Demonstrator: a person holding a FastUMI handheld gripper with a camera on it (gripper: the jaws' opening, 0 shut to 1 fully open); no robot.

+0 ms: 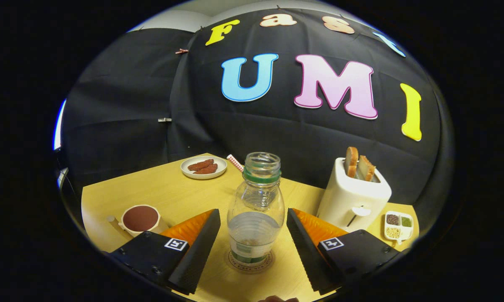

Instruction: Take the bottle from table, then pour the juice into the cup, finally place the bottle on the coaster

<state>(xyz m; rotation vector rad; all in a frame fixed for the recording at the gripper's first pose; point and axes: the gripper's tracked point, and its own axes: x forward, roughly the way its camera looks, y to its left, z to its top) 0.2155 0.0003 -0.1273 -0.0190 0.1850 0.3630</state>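
Gripper (254,247): seen at the bottom centre of the frame, its two fingers spread wide apart, one on each side of the bottle, neither touching it.
Bottle (256,214): a clear plastic bottle, uncapped and upright, in the lower centre of the frame between the two fingers. It has a green ring below its open mouth and a label band near its base. A small amount of liquid sits in the lower part.
Coaster (252,265): a round, pale coaster with printing around its rim, lying flat under the bottle, which stands on it.
Cup (140,219): a light-coloured cup at the lower left, just beyond the left-hand finger, holding dark reddish-brown liquid close to its brim. It stands well apart from the bottle.
Table (172,193): a yellowish wooden top that carries everything.
Plate (204,167): a small white plate at the far edge of the table, left of centre, with two reddish-brown pieces of food on it.
Straw (235,162): a red-and-white checked straw end, just behind the bottle's neck.
Toaster (354,197): a white toaster at the right, with two slices of bread standing in its slots.
Divided dish (398,225): a small white tray at the far right, just beside the toaster, with grains or seeds in its compartments.
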